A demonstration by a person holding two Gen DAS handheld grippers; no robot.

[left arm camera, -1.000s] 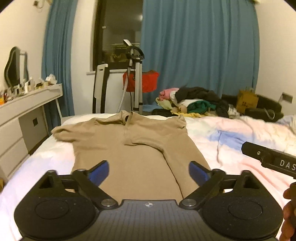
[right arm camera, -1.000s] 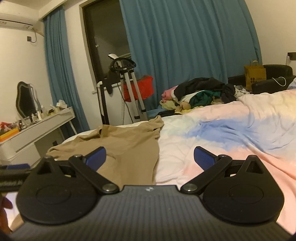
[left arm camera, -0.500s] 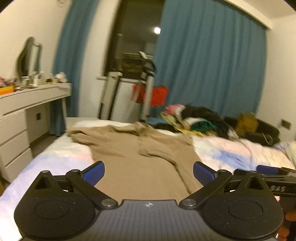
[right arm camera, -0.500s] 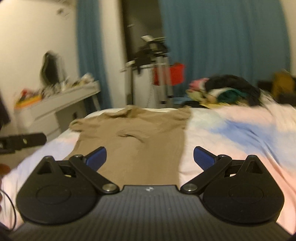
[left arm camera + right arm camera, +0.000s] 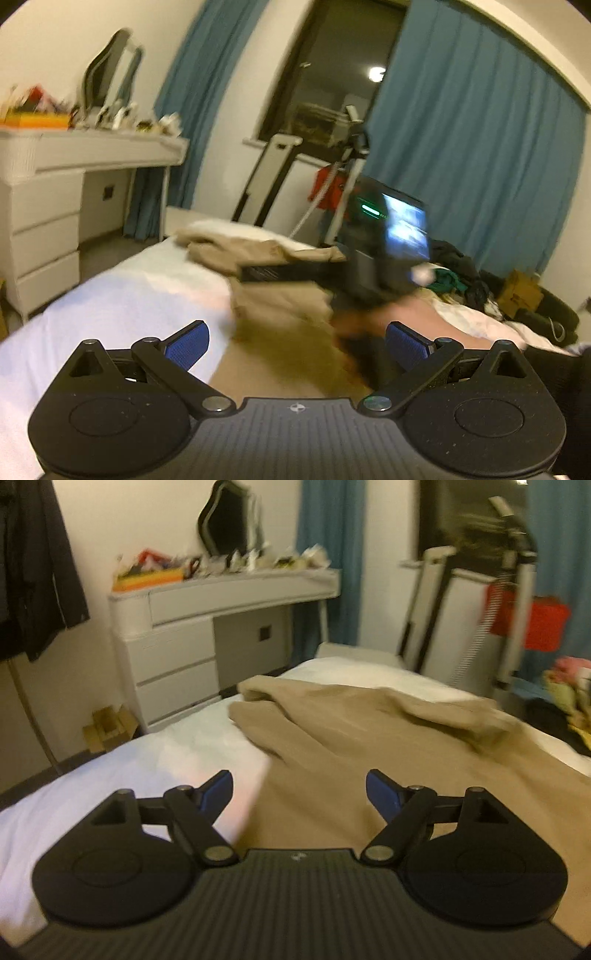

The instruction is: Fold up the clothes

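Blur covers much of both views, but the main things are clear enough. Your left hand-held gripper (image 5: 297, 341) is released: its two blue fingers (image 5: 186, 341) stand wide apart and nothing is between them. It hangs above the near part of the beige shirt (image 5: 280, 310), which lies spread on the bed (image 5: 122, 291). The shirt's far part is bunched near the far edge of the bed.

Your right hand-held gripper (image 5: 299, 794) is also released, with its blue fingers (image 5: 218, 792) well apart and empty. In the left wrist view you see this gripper from the side, as a dark body (image 5: 384, 254) with a long black bar that reaches over the shirt. Whether the bar touches the cloth you cannot tell, because of the blur. In the right wrist view the shirt (image 5: 369, 746) fills the middle and the right side, with soft folds at its far end, and white sheet (image 5: 122, 786) shows on the left of it.

Beside the bed stands a white dresser (image 5: 177, 642) with drawers, and a mirror (image 5: 225, 520) and small items are on top of it. Blue curtains (image 5: 465, 155) hang behind. A pile of other clothes (image 5: 458, 273) lies at the far right of the bed.
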